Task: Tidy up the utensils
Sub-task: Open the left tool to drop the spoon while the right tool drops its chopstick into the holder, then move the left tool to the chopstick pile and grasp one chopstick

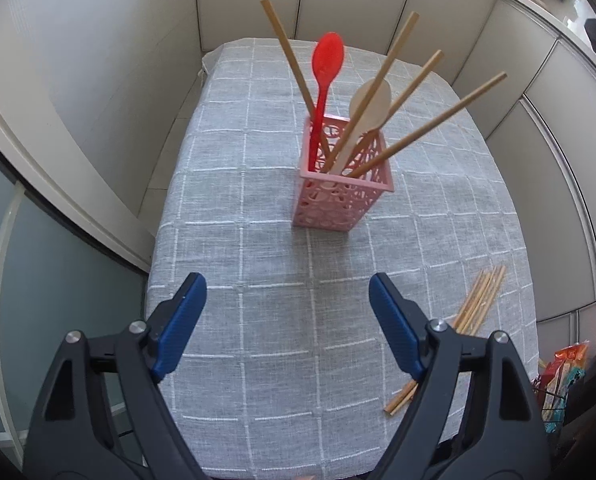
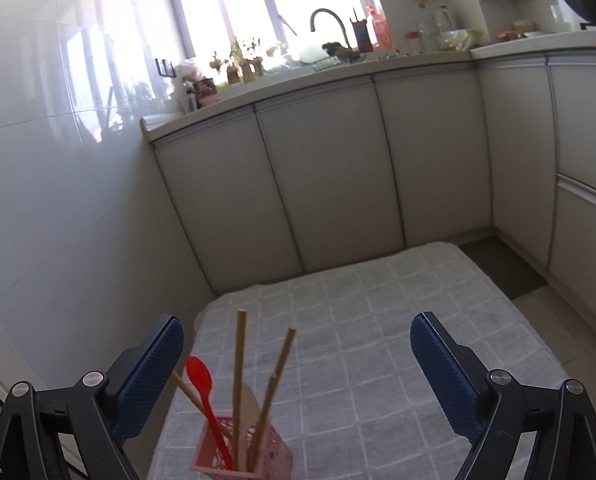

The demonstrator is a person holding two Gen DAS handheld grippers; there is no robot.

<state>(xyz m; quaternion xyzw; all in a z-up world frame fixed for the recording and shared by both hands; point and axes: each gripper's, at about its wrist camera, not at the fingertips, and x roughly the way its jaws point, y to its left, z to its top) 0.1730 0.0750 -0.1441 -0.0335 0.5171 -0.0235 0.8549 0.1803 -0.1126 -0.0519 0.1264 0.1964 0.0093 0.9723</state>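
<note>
Risk entry: loose chopsticks near table edge, tall holder easily tipped.

Pink perforated plastic utensil holder (image 1: 344,174) upright mid-table on grey checked tablecloth (image 1: 238,264), holding red plastic spoon (image 1: 326,68), pale wooden spoon (image 1: 368,108) and four splayed bamboo chopsticks (image 1: 426,132). Bundle of loose bamboo chopsticks (image 1: 474,308) flat near right edge, partly hidden behind gripper frame. Left hand-held gripper (image 1: 288,292) and right hand-held gripper (image 2: 298,340) both spread wide, empty. Likely hazards: brushing leaning sticks topples holder; pinching bundle scatters or rolls pieces off edge.
</note>
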